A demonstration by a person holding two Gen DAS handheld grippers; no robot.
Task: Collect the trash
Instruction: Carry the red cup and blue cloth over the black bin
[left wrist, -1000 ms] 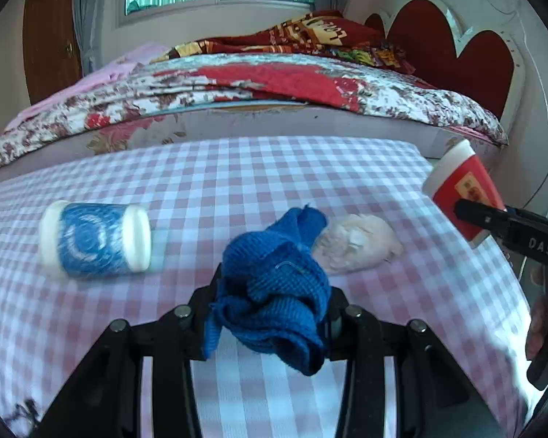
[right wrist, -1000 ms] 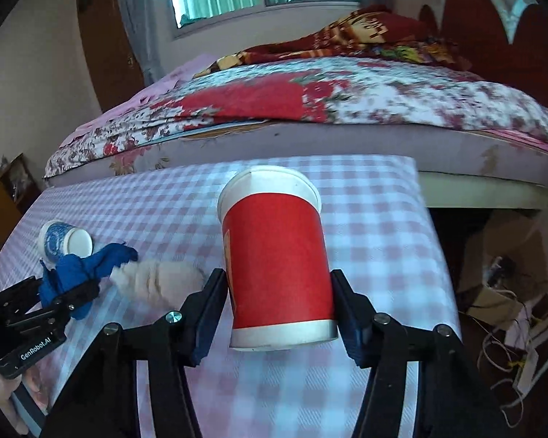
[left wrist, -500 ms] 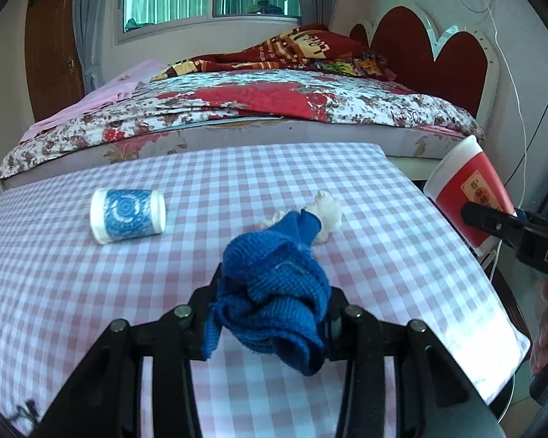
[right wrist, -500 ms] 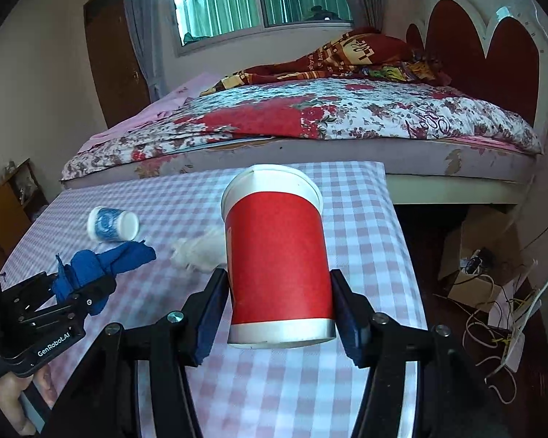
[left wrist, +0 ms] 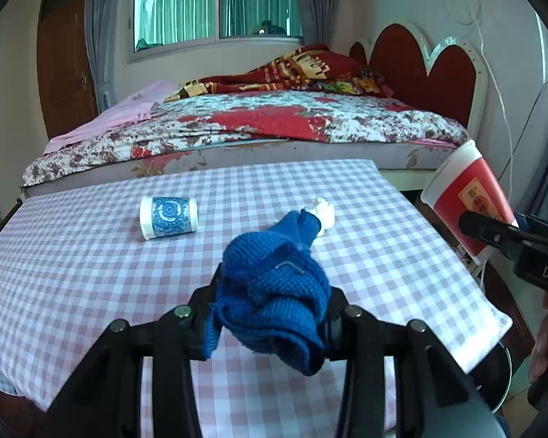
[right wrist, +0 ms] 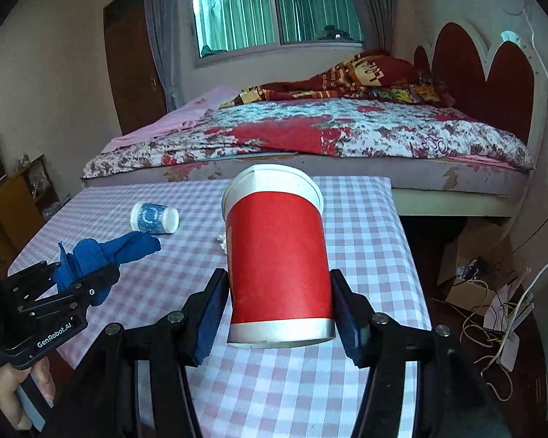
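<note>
My left gripper [left wrist: 274, 292] is shut on a crumpled blue knitted cloth [left wrist: 274, 292] and holds it above the checked tablecloth [left wrist: 91, 273]. In the right wrist view the same cloth [right wrist: 102, 255] hangs from that gripper at the left. My right gripper [right wrist: 279, 288] is shut on a red paper cup [right wrist: 277, 266] with a white rim, held upright above the table; the cup [left wrist: 467, 200] also shows at the right edge of the left wrist view. A blue-and-white paper cup [left wrist: 168, 216] lies on its side on the table. A crumpled white tissue [left wrist: 325, 211] lies beyond the cloth.
A bed [right wrist: 310, 135] with a floral cover stands behind the table, with a red heart-shaped headboard [right wrist: 493, 84] at the right. Cables and a power strip [right wrist: 507, 343] lie on the floor right of the table. A wooden door [left wrist: 65, 69] is at the far left.
Both grippers have drawn back and risen from the table with their loads. The blue-and-white cup and the tissue now look smaller and farther away.
</note>
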